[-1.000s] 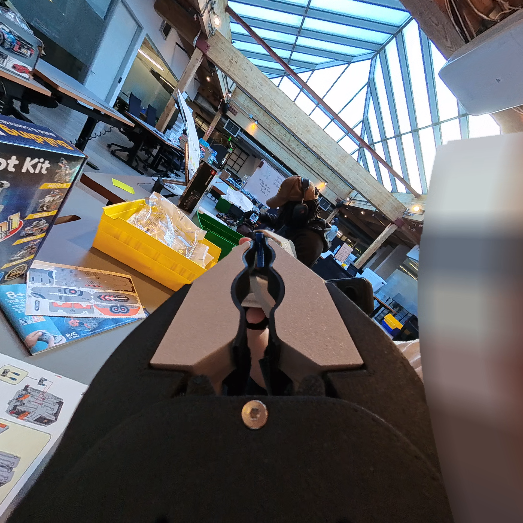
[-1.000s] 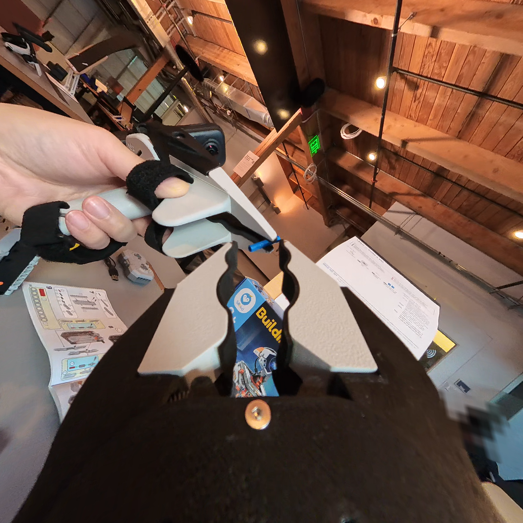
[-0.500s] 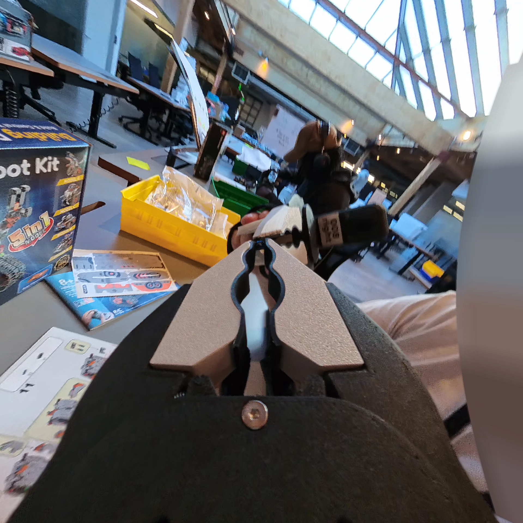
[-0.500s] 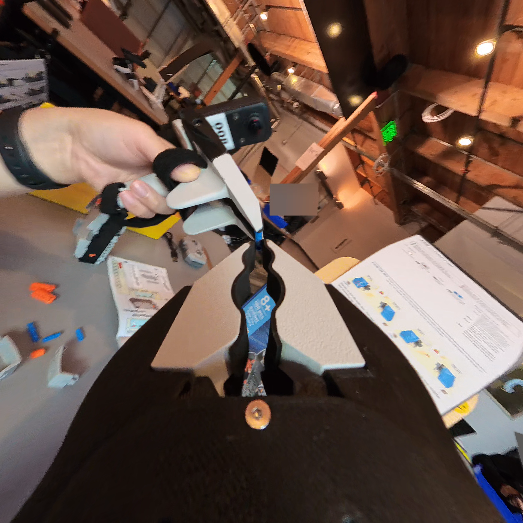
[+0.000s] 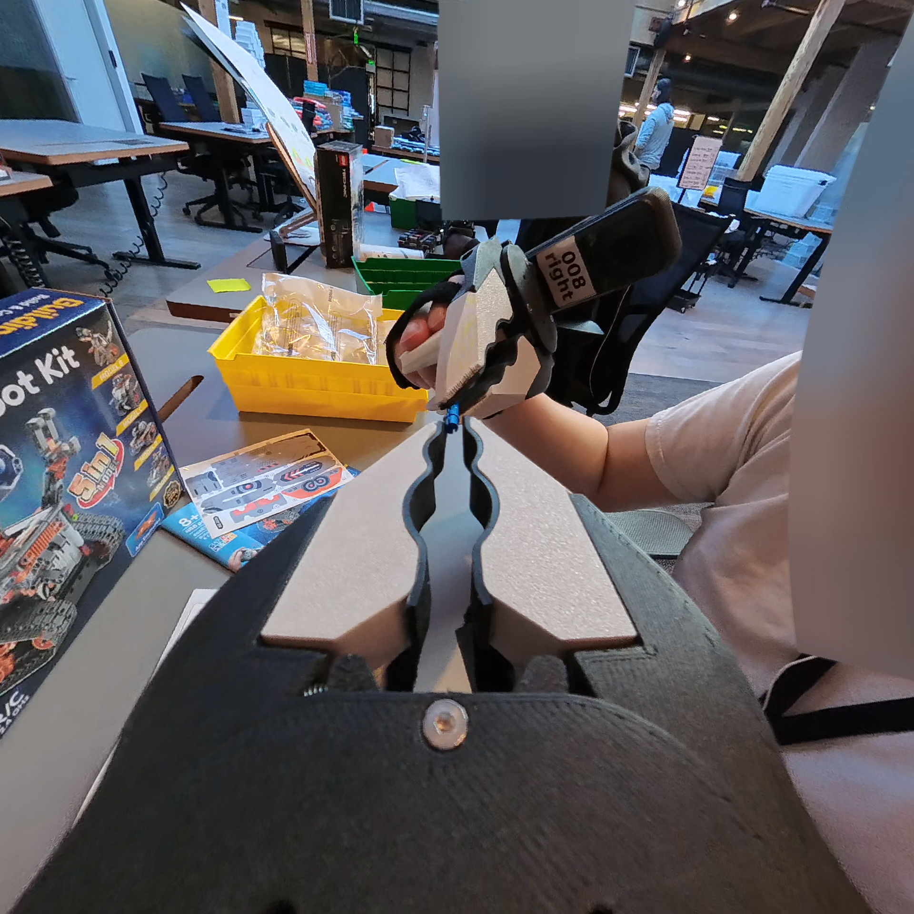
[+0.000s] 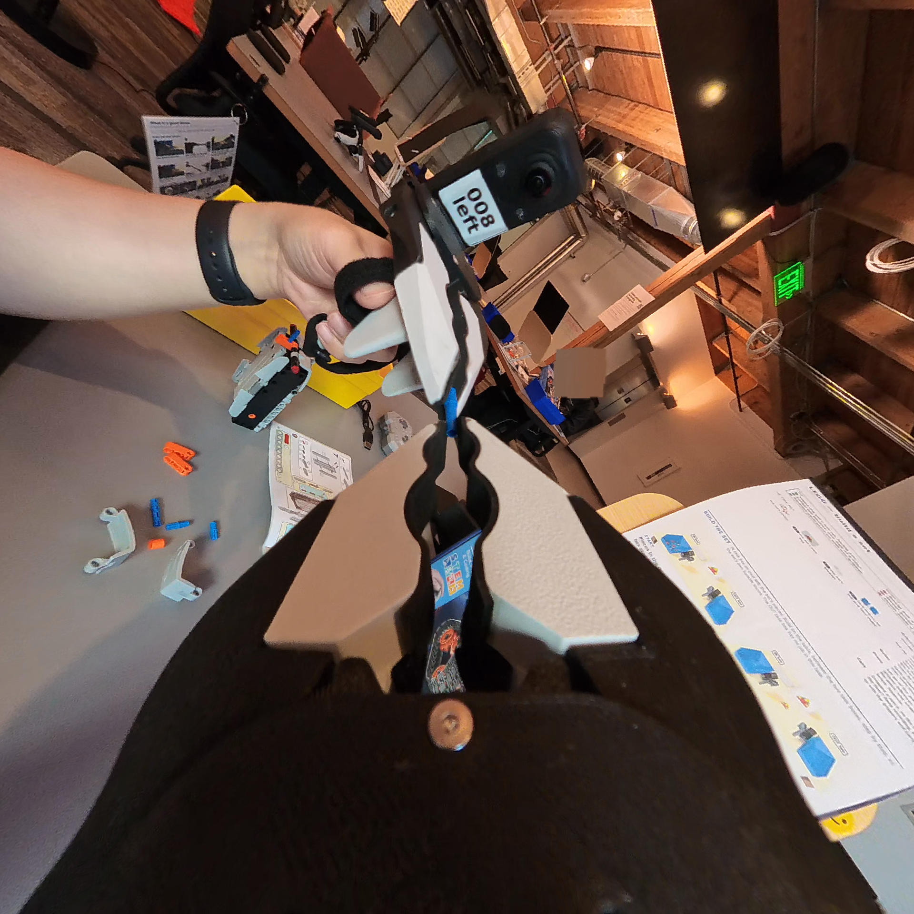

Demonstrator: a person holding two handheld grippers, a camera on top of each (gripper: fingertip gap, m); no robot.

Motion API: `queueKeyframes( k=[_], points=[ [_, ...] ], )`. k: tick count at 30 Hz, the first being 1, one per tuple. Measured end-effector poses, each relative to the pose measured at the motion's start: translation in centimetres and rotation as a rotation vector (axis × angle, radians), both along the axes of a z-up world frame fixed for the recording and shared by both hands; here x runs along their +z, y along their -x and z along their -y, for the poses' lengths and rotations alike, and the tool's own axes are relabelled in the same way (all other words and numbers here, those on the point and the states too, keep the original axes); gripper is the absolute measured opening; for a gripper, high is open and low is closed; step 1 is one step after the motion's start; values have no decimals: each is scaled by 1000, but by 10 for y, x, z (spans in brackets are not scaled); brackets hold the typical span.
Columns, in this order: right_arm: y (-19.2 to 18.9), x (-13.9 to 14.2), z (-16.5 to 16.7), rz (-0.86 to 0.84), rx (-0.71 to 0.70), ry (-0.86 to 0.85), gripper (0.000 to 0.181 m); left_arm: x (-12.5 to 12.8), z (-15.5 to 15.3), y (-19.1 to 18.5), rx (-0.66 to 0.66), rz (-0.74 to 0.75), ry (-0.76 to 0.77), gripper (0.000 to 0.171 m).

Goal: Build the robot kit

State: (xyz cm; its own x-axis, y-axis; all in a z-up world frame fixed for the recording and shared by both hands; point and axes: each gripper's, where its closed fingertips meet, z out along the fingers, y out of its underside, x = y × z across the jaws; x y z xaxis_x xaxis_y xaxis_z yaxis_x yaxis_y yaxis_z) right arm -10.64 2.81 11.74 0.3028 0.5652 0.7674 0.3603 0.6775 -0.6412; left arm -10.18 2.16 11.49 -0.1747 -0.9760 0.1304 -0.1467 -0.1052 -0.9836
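A small blue pin [image 5: 451,414] is held in the air between my two grippers, which meet tip to tip above the grey table [image 6: 74,643]. My left gripper [image 5: 452,431] is shut on one end of the pin. In the right wrist view it [image 6: 447,403] comes in from above, held by a hand with a black wristband. My right gripper [image 6: 449,429] is closed narrowly on the other end of the pin [image 6: 450,410]. In the left wrist view it [image 5: 447,403] points down at my left tips.
A yellow bin [image 5: 316,381] with clear bags, a green bin [image 5: 405,277], a kit box [image 5: 64,470] and a sticker sheet [image 5: 267,475] lie ahead. A part-built model [image 6: 269,381], loose orange parts [image 6: 178,457], grey curved parts [image 6: 116,541], a booklet [image 6: 306,475] and a printed board [image 6: 791,618] are nearby. The grippers are tip to tip, or close to it.
My right gripper went from open to closed on the pin that the left gripper held. Both grippers tilted down, so the views moved from the ceiling to the table.
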Motion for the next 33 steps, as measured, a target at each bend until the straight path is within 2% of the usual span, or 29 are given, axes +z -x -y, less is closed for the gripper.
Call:
queueKeyframes(
  k=[12,14,33],
  points=[
    [0,1,3,0,10,-12,2,-1,4,-4,-32,3,33,3],
    [0,1,2,2,9,-8,2,1,5,-4,-41,10,51,8],
    [3,0,1,-2,4,-38,2,1,2,-3,-42,1,110,3]
  ],
)
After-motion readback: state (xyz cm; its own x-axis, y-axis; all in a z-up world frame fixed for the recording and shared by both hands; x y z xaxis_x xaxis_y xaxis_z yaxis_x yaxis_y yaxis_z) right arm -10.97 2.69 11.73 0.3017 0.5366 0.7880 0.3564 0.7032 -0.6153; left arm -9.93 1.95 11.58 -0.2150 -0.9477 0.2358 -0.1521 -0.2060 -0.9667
